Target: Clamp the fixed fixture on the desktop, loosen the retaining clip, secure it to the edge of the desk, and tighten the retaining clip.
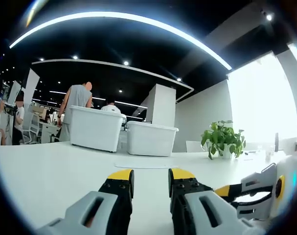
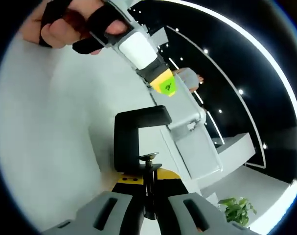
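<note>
The white desk (image 1: 50, 171) stretches ahead, two white bins (image 1: 121, 131) toward its far edge. The right gripper (image 2: 149, 208) holds the black C-shaped fixture (image 2: 136, 139) — screw (image 2: 149, 188) between its jaws, long axis running away from them. The left gripper (image 1: 150, 178) — jaws narrowly parted, empty — hovers alongside.

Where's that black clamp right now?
In the right gripper view, the black clamp sits low at centre, held in the right gripper, over the white desk.
</note>
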`<act>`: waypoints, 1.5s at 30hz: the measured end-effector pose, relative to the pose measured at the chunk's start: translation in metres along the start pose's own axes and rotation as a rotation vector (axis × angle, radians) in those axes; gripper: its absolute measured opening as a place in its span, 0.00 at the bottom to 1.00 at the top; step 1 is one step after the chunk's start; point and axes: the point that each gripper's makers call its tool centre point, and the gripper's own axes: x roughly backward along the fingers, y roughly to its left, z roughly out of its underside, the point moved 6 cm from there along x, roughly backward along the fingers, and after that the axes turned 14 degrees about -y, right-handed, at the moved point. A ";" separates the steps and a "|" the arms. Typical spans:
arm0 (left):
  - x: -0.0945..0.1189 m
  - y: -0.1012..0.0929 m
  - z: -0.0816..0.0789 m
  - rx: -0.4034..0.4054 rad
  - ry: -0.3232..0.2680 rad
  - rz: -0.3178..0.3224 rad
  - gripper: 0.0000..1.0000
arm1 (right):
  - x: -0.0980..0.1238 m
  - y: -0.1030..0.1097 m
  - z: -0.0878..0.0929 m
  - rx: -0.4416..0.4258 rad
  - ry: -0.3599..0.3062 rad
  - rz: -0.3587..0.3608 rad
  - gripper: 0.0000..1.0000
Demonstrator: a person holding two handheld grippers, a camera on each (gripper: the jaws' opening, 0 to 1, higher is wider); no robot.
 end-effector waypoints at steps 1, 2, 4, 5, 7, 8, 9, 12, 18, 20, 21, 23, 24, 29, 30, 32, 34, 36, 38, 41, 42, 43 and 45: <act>0.000 0.000 0.000 0.000 0.000 0.000 0.29 | 0.000 -0.001 0.000 -0.010 0.001 0.003 0.04; 0.000 0.000 0.000 0.000 0.000 0.000 0.29 | 0.000 -0.001 0.001 -0.015 0.001 0.005 0.04; 0.000 0.000 0.000 0.001 -0.001 -0.001 0.29 | 0.001 -0.003 0.001 -0.051 0.003 0.014 0.04; 0.000 0.001 0.000 0.001 -0.001 -0.002 0.29 | 0.001 -0.004 0.001 -0.070 0.000 0.019 0.04; 0.000 0.000 0.000 0.000 0.000 -0.001 0.29 | 0.003 -0.008 0.001 -0.096 -0.008 0.037 0.04; 0.000 0.000 0.000 -0.001 0.001 0.000 0.29 | 0.004 -0.010 0.000 -0.099 -0.017 0.048 0.04; 0.000 0.000 0.000 -0.003 0.002 0.002 0.29 | 0.004 -0.013 0.000 -0.101 -0.025 0.059 0.04; 0.000 -0.001 0.001 -0.007 0.004 0.005 0.29 | 0.007 -0.019 -0.004 -0.168 -0.066 0.093 0.04; 0.000 0.000 0.001 -0.010 0.006 0.005 0.29 | 0.012 -0.029 -0.008 -0.248 -0.109 0.134 0.04; 0.000 0.000 0.001 -0.012 0.007 0.005 0.29 | 0.014 -0.032 -0.009 -0.314 -0.130 0.151 0.04; 0.000 0.000 0.001 -0.013 0.007 0.005 0.29 | 0.015 -0.033 -0.009 -0.344 -0.140 0.154 0.04; 0.000 -0.001 0.001 -0.016 0.009 0.006 0.29 | 0.017 -0.038 -0.007 -0.427 -0.153 0.174 0.04; 0.000 -0.001 0.001 -0.017 0.009 0.006 0.29 | 0.017 -0.039 -0.007 -0.454 -0.161 0.177 0.04; 0.000 -0.001 0.002 -0.024 0.014 0.009 0.29 | 0.023 -0.054 0.001 -0.595 -0.205 0.226 0.03; 0.000 -0.001 0.002 -0.025 0.014 0.009 0.29 | 0.024 -0.056 0.002 -0.598 -0.211 0.230 0.03; 0.000 -0.002 0.002 -0.027 0.015 0.010 0.29 | 0.027 -0.059 0.001 -0.605 -0.225 0.244 0.03; 0.000 -0.002 0.002 -0.030 0.017 0.011 0.29 | 0.029 -0.060 0.000 -0.612 -0.235 0.250 0.03; 0.000 -0.002 0.003 -0.033 0.018 0.013 0.29 | 0.029 -0.061 -0.002 -0.620 -0.245 0.255 0.03; 0.000 -0.002 0.003 -0.036 0.020 0.013 0.29 | 0.030 -0.062 -0.003 -0.628 -0.256 0.258 0.03; 0.000 -0.002 0.003 -0.039 0.021 0.015 0.29 | 0.032 -0.064 -0.006 -0.646 -0.280 0.259 0.04; 0.000 -0.002 0.003 -0.040 0.022 0.015 0.29 | 0.032 -0.065 -0.007 -0.653 -0.288 0.259 0.04; -0.001 -0.003 0.004 -0.041 0.022 0.016 0.29 | 0.032 -0.065 -0.008 -0.655 -0.292 0.258 0.04; -0.001 -0.003 0.004 -0.044 0.023 0.017 0.29 | 0.034 -0.066 -0.010 -0.661 -0.307 0.259 0.03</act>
